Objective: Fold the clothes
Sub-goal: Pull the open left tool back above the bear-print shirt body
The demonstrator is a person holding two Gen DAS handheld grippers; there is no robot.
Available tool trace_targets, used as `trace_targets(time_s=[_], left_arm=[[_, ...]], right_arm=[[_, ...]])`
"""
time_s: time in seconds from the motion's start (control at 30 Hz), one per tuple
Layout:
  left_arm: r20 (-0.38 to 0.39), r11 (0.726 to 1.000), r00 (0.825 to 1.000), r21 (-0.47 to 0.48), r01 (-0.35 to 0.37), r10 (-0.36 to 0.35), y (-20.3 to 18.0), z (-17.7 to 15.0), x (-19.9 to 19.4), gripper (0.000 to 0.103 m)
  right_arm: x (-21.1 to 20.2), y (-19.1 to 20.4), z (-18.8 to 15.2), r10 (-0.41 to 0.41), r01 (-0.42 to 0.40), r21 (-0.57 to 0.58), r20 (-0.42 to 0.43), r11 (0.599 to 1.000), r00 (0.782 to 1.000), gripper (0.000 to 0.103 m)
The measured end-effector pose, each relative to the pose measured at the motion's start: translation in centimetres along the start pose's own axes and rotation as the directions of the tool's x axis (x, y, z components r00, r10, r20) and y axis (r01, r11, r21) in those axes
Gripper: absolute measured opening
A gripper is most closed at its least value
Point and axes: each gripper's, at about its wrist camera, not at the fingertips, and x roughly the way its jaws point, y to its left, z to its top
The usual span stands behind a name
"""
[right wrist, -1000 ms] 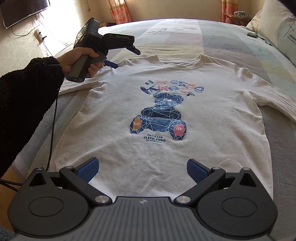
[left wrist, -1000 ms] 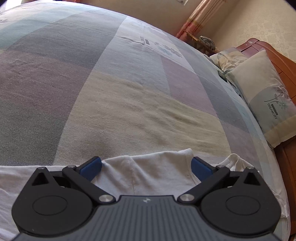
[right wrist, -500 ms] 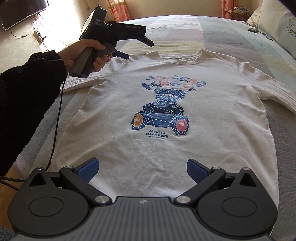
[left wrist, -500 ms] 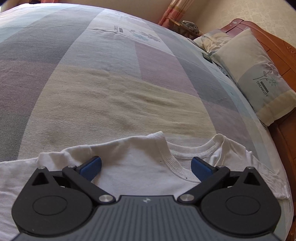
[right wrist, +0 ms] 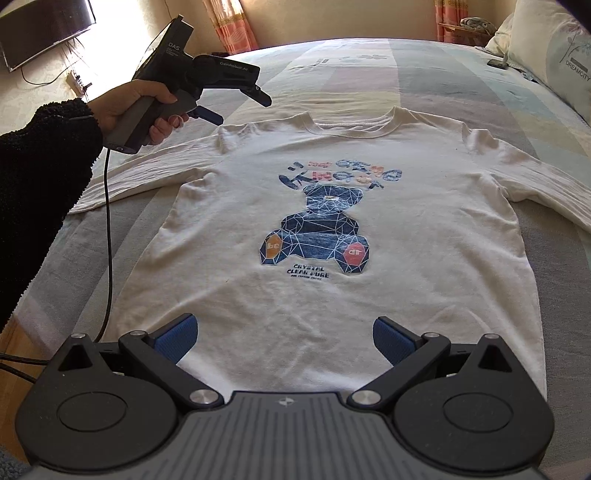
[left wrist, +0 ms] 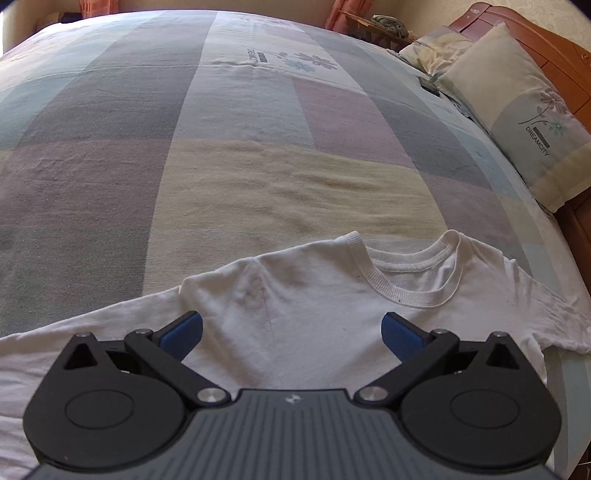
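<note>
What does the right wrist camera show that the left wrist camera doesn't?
Only the right wrist view shows the bear print, the shirt's hem end, the person's hand holding the left gripper, and a wall TV. Only the left wrist view shows the wooden headboard. Both show the white shirt lying flat, its collar, the patchwork bedspread and a pillow.

I see a white long-sleeved T-shirt (right wrist: 332, 229) spread flat, print side up, filling the middle of the right wrist frame. A blue geometric bear print (right wrist: 317, 229) sits at centre, collar (right wrist: 351, 127) toward the top. Both sleeves stretch sideways; the cuffs seem out of frame.
</note>
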Motion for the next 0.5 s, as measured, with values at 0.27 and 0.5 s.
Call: trace_targets(time_s=[0.27,0.5], left_arm=[[0.112,0.993,0.991,-0.104,-0.059,0.070,5.7,-0.3,2.2,0.102],[0.160,0.989,0.984,-0.141,-0.055,0.078,5.5,-0.5,-1.2,0.102]], right_arm=[[-0.3,0.6,0.1,-0.012,0.012,-0.014,0.005,1.000,1.000,0.103],[-1.2,0.7,0.3,-0.034,0.035,-0.017,0.024,0.999,0.999,0.103]])
